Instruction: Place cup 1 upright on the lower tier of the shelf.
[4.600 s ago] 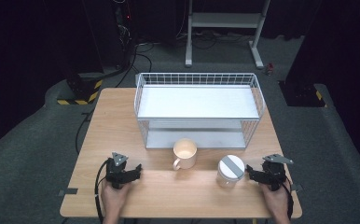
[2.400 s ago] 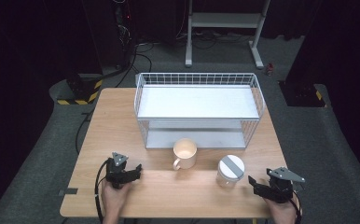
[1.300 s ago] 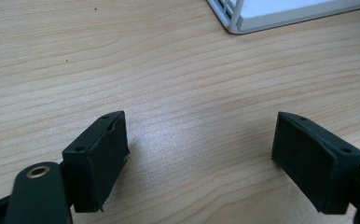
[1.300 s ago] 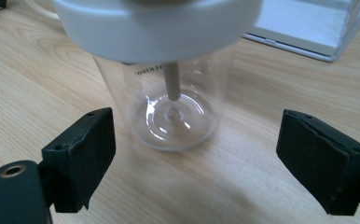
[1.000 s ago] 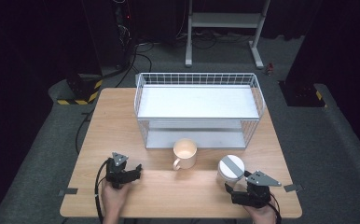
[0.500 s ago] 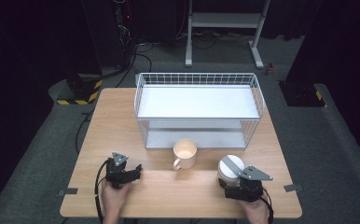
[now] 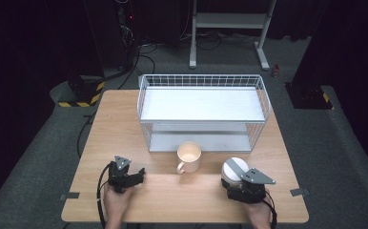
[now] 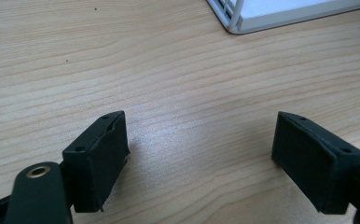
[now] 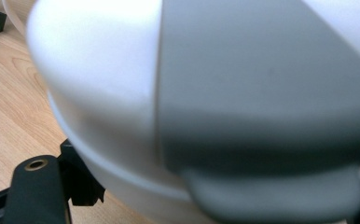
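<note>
A white jar with a grey-striped lid (image 7: 234,168) stands near the table's front right. My right gripper (image 7: 233,178) reaches it from the near side. Its jaws have just been closing with the jar between them. In the right gripper view the jar (image 9: 215,93) looms very close, and the left pad (image 9: 82,186) lies against its wall. My left gripper (image 7: 137,174) rests at the front left of the table. Its jaws stand open with nothing but bare wood between them (image 8: 199,158). A cream mug (image 7: 189,155) stands between the two grippers, handle toward the front.
A white two-level wire rack (image 7: 201,81) occupies the back half of the wooden table (image 7: 120,124); its corner (image 8: 234,18) shows in the left gripper view. Cables, a yellow-black block and a metal stand lie on the dark floor behind.
My right gripper has slid left and forward from the table's right edge up to the jar, taking it between its jaws. The left gripper, mug and rack have stayed put.
</note>
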